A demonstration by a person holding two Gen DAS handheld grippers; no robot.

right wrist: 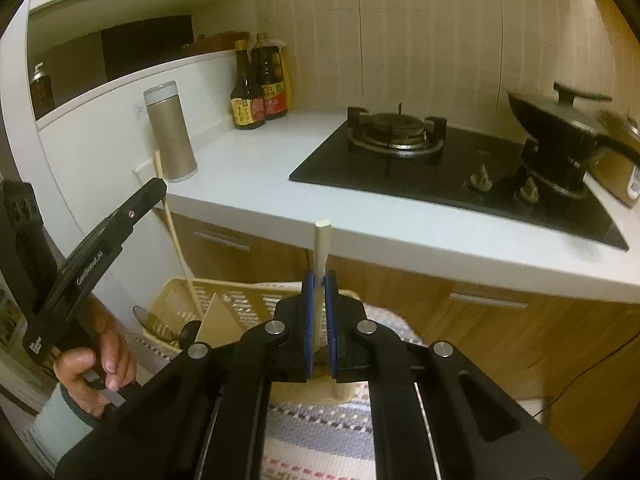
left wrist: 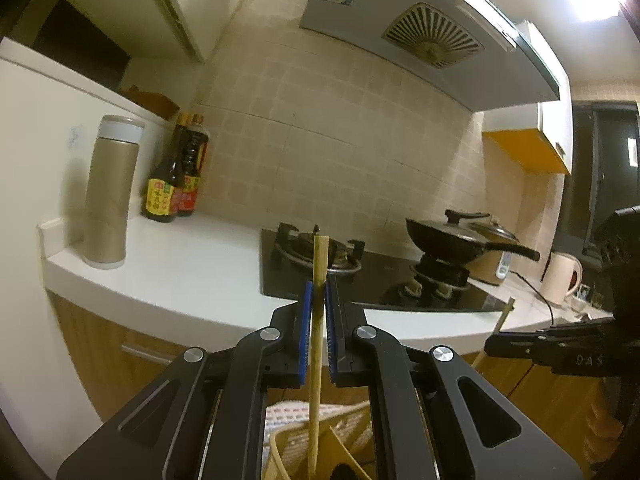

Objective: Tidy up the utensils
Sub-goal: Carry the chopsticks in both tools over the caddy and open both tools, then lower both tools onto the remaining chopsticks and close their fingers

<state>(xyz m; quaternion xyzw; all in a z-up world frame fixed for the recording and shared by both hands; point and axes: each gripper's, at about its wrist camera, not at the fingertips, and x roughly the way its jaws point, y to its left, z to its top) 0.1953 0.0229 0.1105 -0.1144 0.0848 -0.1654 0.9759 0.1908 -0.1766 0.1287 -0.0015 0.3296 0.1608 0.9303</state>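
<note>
My left gripper [left wrist: 318, 286] is shut on a wooden chopstick [left wrist: 318, 320] that stands upright, its lower end reaching down to a cream plastic basket [left wrist: 280, 452]. My right gripper [right wrist: 319, 278] is shut on a second chopstick [right wrist: 321, 248], also upright, above the basket [right wrist: 240, 300]. The basket sits on a striped cloth [right wrist: 312, 432] and holds a spoon [right wrist: 154, 324] and a divider. In the right wrist view the left gripper [right wrist: 158, 188] shows at the left with its chopstick [right wrist: 176, 232] slanting into the basket. In the left wrist view the right gripper [left wrist: 496, 344] shows at the right.
A white counter [right wrist: 260, 176] carries a gold thermos [right wrist: 170, 132], two sauce bottles [right wrist: 260, 88], a black gas hob [right wrist: 440, 160] and a lidded black pan [right wrist: 560, 116]. A kettle [left wrist: 560, 276] stands far right. Wooden cabinets lie below the counter.
</note>
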